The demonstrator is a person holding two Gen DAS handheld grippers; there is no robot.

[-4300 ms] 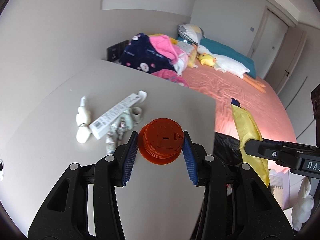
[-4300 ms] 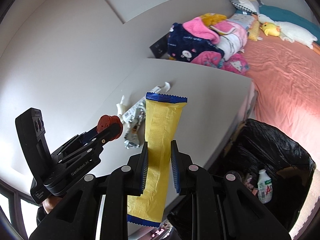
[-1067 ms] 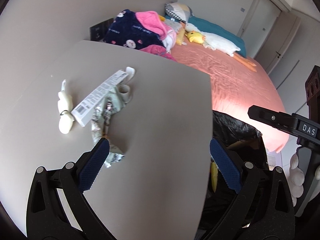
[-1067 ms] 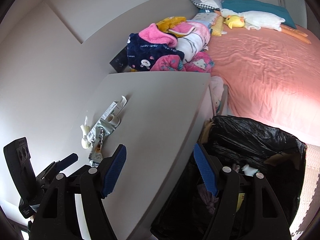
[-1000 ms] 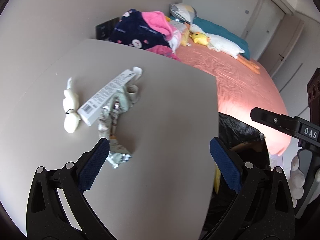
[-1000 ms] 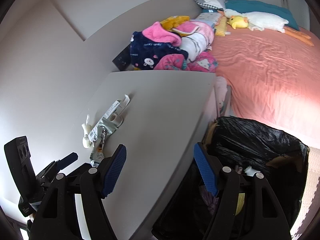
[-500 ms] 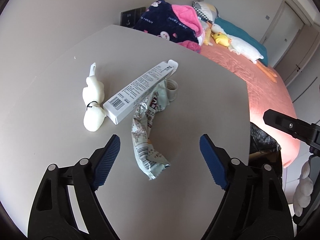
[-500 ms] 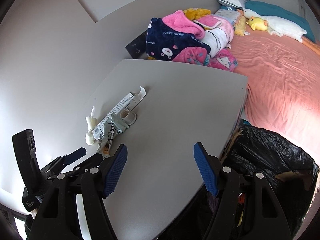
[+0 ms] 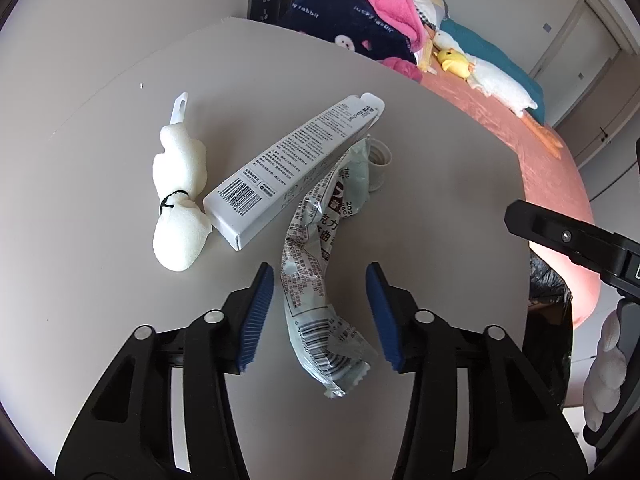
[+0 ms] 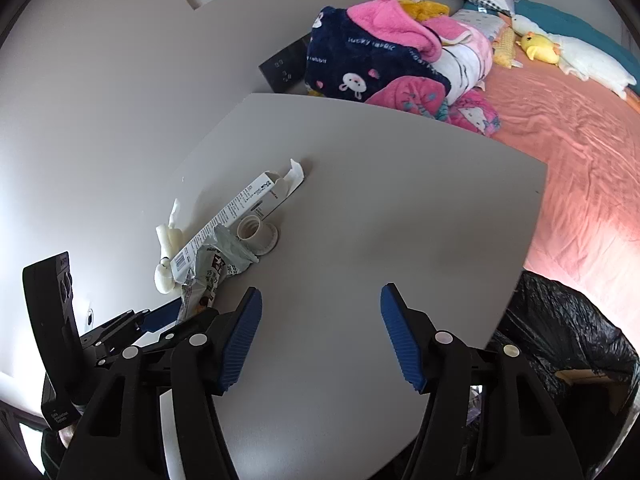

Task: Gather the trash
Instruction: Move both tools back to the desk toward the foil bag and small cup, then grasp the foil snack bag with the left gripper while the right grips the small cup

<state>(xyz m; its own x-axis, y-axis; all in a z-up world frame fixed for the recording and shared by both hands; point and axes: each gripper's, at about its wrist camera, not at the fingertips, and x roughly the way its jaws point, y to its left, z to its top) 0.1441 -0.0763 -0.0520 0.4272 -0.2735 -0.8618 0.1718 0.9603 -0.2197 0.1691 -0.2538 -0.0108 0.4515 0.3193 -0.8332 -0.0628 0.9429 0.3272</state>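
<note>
A crumpled pale green wrapper lies on the grey table. My left gripper is open, its blue pads on either side of the wrapper's near end, not touching it. Beside it lie a long white carton, a white sponge brush and a small cream cap. My right gripper is open and empty above the bare table. The wrapper, the carton and the cap show in the right wrist view. A black trash bag hangs at the table's right edge.
A pile of navy and pink blankets sits beyond the table's far edge. A pink bed with plush toys lies to the right. A black wall socket panel is behind the table.
Both grippers let go of the orange lid and yellow packet earlier. My left gripper has moved over the wrapper and narrowed around it. My right gripper has moved over the table.
</note>
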